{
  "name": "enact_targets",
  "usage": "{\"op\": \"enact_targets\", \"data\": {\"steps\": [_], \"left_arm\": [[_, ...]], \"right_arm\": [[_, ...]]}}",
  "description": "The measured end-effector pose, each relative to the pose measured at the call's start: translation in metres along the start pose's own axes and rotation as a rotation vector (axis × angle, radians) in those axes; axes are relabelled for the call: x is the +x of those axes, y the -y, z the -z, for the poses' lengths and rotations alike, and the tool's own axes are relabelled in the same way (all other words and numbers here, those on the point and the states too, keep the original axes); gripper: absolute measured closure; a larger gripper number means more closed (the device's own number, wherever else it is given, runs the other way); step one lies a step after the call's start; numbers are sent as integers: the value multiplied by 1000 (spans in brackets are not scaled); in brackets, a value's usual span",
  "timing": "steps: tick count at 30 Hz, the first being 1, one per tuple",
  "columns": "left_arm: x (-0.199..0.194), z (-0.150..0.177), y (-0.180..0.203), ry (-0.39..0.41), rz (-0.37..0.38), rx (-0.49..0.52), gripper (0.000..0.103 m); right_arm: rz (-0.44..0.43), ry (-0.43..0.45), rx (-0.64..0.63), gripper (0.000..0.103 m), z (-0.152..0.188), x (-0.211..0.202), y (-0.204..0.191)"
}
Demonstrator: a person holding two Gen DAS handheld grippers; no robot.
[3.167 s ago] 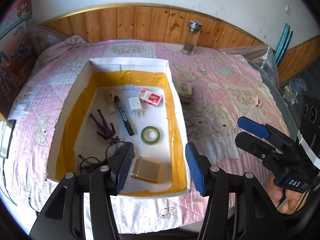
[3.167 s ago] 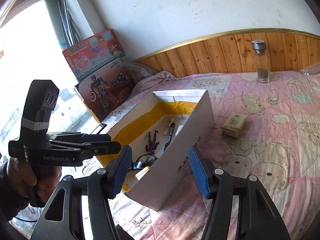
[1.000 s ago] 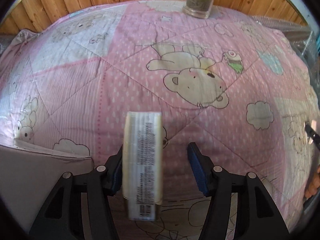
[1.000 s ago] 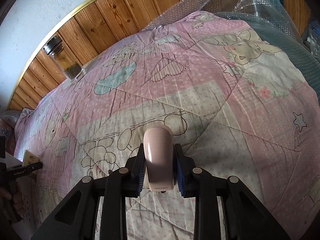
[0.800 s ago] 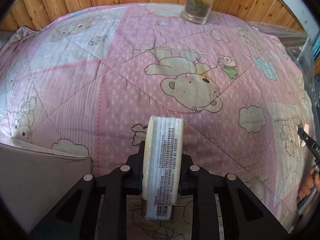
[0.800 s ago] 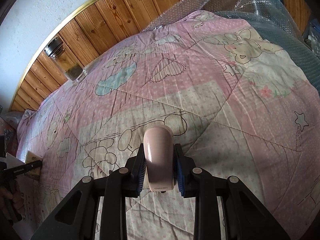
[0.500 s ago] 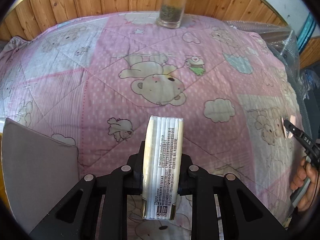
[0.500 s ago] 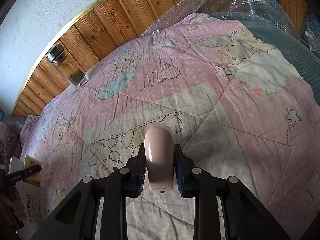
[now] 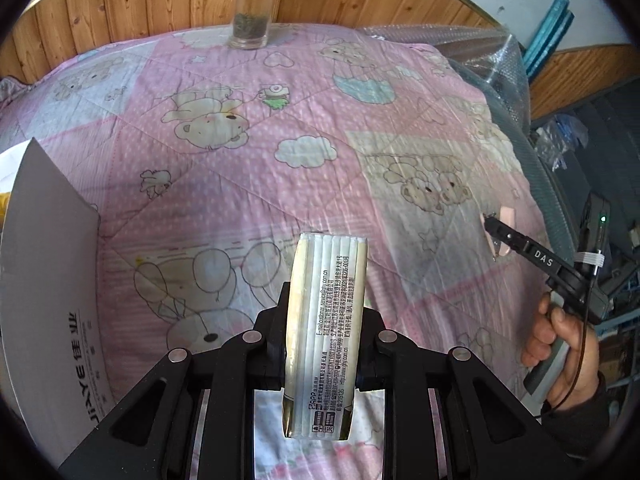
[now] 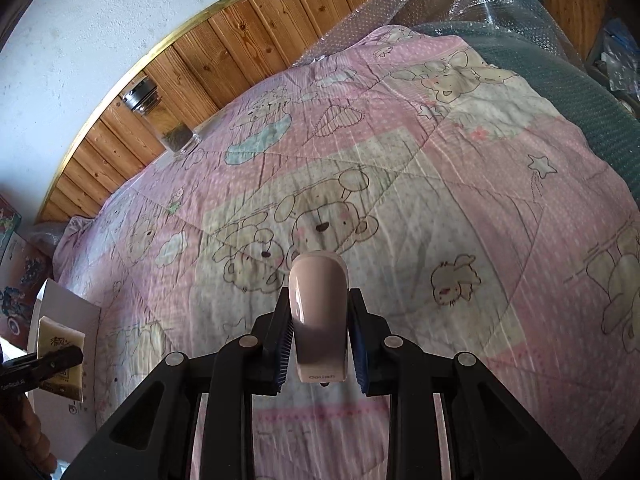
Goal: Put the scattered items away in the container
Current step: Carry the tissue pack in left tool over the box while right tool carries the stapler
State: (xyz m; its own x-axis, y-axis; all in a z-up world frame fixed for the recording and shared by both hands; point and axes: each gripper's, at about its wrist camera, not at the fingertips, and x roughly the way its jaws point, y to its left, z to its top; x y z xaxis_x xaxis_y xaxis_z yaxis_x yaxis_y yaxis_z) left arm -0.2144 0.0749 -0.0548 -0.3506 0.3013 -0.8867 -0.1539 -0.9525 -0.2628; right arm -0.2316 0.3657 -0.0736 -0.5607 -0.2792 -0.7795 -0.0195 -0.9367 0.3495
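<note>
My left gripper (image 9: 324,344) is shut on a cream tissue pack (image 9: 326,320) and holds it above the pink quilt. The white cardboard box (image 9: 44,280) stands just to its left, only the outer wall showing. My right gripper (image 10: 319,336) is shut on a small pink rounded device (image 10: 318,312) and holds it above the quilt. In the right wrist view the tissue pack (image 10: 60,356) in the left gripper and the box corner (image 10: 68,308) sit at the far left. In the left wrist view the right gripper (image 9: 498,236) with the pink device (image 9: 505,216) is at the right.
A glass jar with a metal lid (image 9: 250,8) stands at the quilt's far edge against the wood panelling; it also shows in the right wrist view (image 10: 164,120). Bubble wrap (image 10: 460,4) covers the bed's right side. Toy boxes (image 10: 16,280) lean at the far left.
Both grippers closed on their items and lifted them. The left gripper has risen and pulled back with the tissue pack; the right gripper has risen with the pink device.
</note>
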Motion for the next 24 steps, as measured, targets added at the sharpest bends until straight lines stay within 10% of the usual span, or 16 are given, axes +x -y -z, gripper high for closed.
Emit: {"op": "enact_targets", "data": {"steps": [24], "left_arm": [[-68,126,3,79,95,-66,80]], "right_arm": [[-57,-34,-167,76,109,-77,-79]]}}
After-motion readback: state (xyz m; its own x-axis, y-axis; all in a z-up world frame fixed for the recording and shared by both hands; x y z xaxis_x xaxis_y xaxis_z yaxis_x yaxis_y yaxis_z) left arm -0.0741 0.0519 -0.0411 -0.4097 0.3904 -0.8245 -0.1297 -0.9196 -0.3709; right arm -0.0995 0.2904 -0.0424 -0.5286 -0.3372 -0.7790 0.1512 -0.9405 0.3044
